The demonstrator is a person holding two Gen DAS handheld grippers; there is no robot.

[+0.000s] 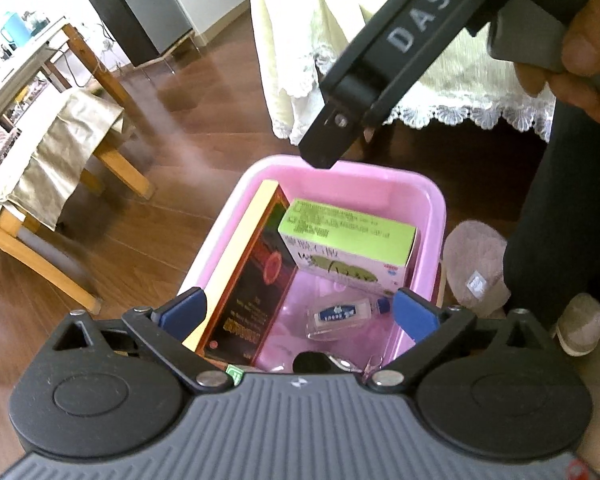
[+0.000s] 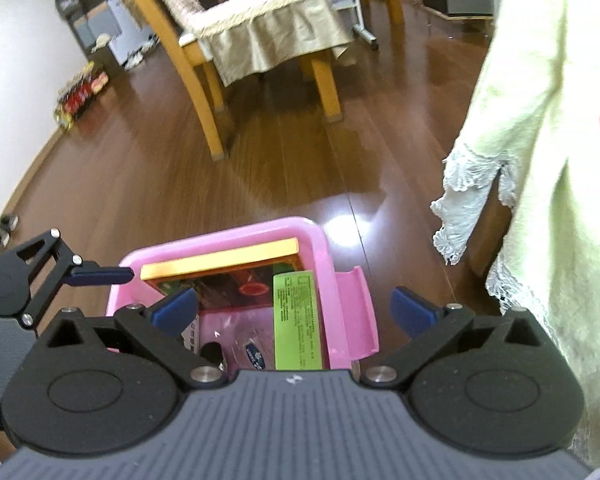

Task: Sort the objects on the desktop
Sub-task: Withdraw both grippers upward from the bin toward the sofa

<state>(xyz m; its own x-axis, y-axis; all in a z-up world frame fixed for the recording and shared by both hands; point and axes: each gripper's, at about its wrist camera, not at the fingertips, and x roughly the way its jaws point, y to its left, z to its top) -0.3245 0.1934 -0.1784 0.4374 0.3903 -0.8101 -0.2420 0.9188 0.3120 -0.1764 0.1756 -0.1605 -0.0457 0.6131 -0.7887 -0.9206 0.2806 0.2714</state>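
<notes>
Below, a pink bin sits on the dark wooden floor, with both grippers held over it. Inside, a dark red box with a gold edge stands against one wall, a green-topped carton leans beside it, and a small clear bottle lies on the bottom. The left gripper and right gripper are both spread wide, gripping nothing

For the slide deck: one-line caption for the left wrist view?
Open left gripper above a pink bin holding a dark box, green box and small bottle.
</notes>
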